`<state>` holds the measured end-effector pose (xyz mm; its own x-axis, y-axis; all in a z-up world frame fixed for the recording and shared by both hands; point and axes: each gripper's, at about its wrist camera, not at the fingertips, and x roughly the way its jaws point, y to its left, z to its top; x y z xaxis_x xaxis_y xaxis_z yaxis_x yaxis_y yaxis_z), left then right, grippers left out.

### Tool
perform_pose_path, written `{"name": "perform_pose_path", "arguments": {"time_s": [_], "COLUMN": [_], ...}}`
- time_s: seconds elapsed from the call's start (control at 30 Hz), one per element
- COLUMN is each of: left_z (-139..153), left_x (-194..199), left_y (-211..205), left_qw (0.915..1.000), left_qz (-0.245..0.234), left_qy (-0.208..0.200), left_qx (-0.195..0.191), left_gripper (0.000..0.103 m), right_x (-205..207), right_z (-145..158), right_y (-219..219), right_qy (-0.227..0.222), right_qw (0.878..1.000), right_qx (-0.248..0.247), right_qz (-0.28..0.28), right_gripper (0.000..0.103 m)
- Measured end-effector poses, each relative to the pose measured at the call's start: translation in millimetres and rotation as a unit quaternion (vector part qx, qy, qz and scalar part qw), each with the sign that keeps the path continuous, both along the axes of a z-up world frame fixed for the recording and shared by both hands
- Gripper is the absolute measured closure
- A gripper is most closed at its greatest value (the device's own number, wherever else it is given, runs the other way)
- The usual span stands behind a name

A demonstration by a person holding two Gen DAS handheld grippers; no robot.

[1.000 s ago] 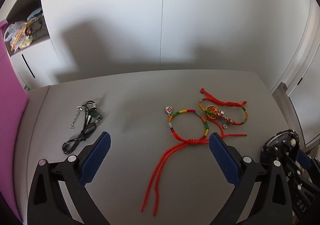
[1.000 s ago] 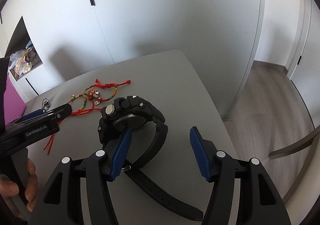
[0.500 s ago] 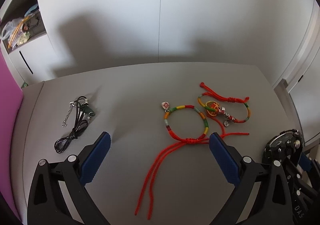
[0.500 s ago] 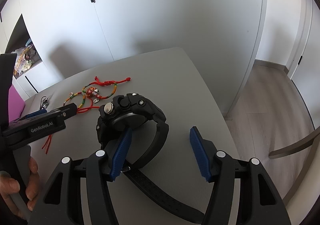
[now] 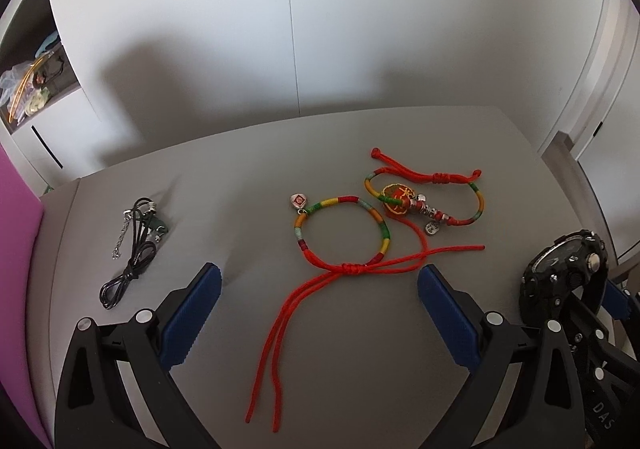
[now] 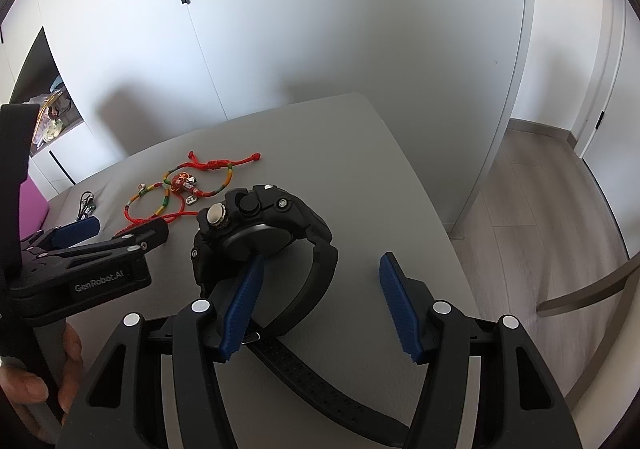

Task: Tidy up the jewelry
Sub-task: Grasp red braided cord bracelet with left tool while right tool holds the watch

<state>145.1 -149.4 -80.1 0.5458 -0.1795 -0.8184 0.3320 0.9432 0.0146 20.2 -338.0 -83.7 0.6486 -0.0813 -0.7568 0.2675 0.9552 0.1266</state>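
On the grey table (image 5: 360, 377) a red cord bracelet with coloured bands (image 5: 340, 233) lies just ahead of my left gripper (image 5: 320, 289), which is open and holds nothing. A second red bracelet with a charm (image 5: 424, 197) lies behind it to the right. A black cord necklace (image 5: 134, 253) sits far left. A chunky black watch (image 6: 264, 233) stands on its side at the right. My right gripper (image 6: 322, 261) is open around its strap loop: the left pad is at the case and the right pad is apart from the strap.
White cabinet doors (image 5: 288, 29) stand behind the table. An open shelf with clutter (image 5: 32, 89) and a purple panel (image 5: 16, 249) are at the left. The table's right edge (image 6: 436, 205) drops to wooden floor, with a chair back (image 6: 592, 289) near. A hand (image 6: 24, 389) holds the left gripper.
The left gripper has shifted and rolled slightly, so the bracelets and watch sit a little differently in its view. The right gripper and the watch have not moved.
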Motion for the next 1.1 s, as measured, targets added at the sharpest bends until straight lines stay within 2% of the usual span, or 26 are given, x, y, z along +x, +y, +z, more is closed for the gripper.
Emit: {"name": "perform_pose_path", "arguments": {"time_s": [0.3,0.7,0.8,0.9,1.0,1.1], "left_z": [-3,-4,-2,0,2,4], "left_x": [4,5,3,0,-4,-7], "left_y": [-2,3,2,1,1,3], "left_qw": [1.0000,1.0000,0.9999,0.9998,0.9996,0.9994], "left_qz": [0.001,0.000,-0.007,-0.015,-0.020,-0.021], "left_qy": [0.005,0.004,0.000,-0.007,-0.015,-0.022], "left_qx": [-0.006,-0.008,-0.008,-0.010,-0.011,-0.016], "left_gripper": [0.005,0.008,0.014,0.022,0.036,0.056], "right_x": [0,1,3,3,3,1], "right_z": [-2,-3,-2,0,2,3], "right_y": [2,14,16,22,31,36], "right_qy": [0.003,0.019,0.021,0.020,0.018,0.016], "right_qw": [1.000,0.999,0.999,0.999,0.998,0.998], "right_qx": [-0.003,-0.039,-0.044,-0.050,-0.055,-0.058], "right_qz": [0.000,-0.001,0.001,0.009,0.019,0.019], "right_gripper": [0.045,0.045,0.047,0.056,0.069,0.070]}}
